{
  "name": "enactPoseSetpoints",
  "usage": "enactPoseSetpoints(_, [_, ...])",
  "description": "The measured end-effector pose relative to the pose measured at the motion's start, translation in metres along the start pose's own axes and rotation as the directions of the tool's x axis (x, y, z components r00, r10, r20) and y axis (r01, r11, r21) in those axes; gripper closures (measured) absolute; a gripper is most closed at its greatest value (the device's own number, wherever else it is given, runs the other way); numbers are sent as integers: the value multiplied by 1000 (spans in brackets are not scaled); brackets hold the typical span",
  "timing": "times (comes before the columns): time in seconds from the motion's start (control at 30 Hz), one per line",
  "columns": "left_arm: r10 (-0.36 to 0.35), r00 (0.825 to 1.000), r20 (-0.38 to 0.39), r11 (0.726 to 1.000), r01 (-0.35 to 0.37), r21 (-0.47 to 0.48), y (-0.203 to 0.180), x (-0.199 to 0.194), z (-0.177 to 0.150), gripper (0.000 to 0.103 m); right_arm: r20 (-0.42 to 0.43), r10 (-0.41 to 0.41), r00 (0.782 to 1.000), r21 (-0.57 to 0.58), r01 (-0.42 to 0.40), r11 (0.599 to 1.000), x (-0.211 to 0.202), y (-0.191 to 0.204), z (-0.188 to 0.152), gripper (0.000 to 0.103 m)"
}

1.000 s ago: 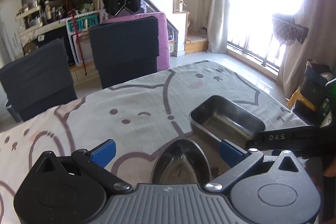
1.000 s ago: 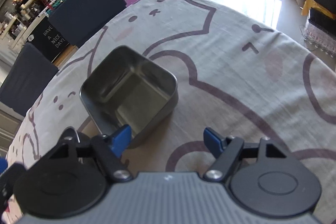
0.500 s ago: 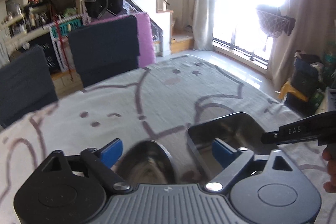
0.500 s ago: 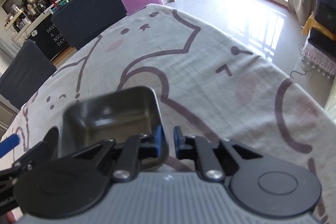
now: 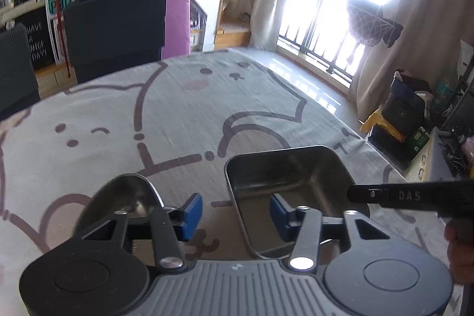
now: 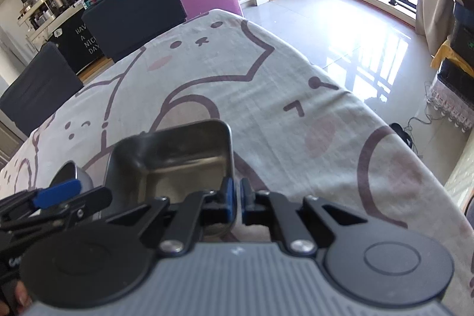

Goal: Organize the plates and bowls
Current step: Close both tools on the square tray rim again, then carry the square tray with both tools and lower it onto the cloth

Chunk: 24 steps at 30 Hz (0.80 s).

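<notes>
The square steel tray (image 6: 177, 165) was gripped at its rim by the closed right gripper (image 6: 237, 199), the left gripper (image 5: 235, 212) was held open, and lifting toward the round bowl (image 5: 124, 197) was judged next.

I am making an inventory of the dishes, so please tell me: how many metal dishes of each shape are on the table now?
Square metal tray: 1, its wall clamped by the right gripper.
Round metal bowl: 1, beside the tray, behind the left finger of the open left gripper.
Total: 2
</notes>
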<state>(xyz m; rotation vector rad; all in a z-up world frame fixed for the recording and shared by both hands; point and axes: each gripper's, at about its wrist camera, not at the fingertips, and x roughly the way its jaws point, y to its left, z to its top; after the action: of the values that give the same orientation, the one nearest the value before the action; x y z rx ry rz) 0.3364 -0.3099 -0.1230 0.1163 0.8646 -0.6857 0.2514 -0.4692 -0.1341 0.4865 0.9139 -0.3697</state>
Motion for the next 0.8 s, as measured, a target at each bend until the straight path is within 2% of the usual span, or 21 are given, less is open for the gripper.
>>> enactPoseSetpoints(0.07, [-15, 1000, -24, 999, 14, -41, 2, 7, 1, 59, 7, 12, 1000, -2, -12, 1000, 0, -2, 1, 97])
enactPoseSetpoints(0.13, [-34, 998, -56, 996, 29, -86, 6, 14, 1, 70, 12, 22, 1000, -3, -22, 1000, -1, -4, 1, 97])
enactPoseSetpoints(0.2, [-22, 997, -72, 996, 15, -93, 6, 19, -1, 79, 16, 43, 999, 12, -43, 999, -1, -7, 2, 97])
enactPoseSetpoints(0.27, [-8, 998, -65, 996, 3, -84, 6, 22, -1, 81, 10, 54, 999, 15, -54, 998, 0, -10, 4, 97])
enactPoseSetpoints(0.33, [-13, 998, -62, 995, 7, -96, 8, 21, -1, 90, 3, 60, 998, 3, -60, 998, 3, -10, 4, 97])
enactPoseSetpoints(0.63, [22, 998, -64, 999, -25, -46, -1, 17, 0, 96, 9, 48, 999, -79, -47, 996, 8, -2, -2, 97])
enactPoseSetpoints(0.8, [18, 1000, -23, 998, -20, -60, 2, -3, 4, 96, 32, 67, 997, -104, -63, 993, -5, 3, 2, 100])
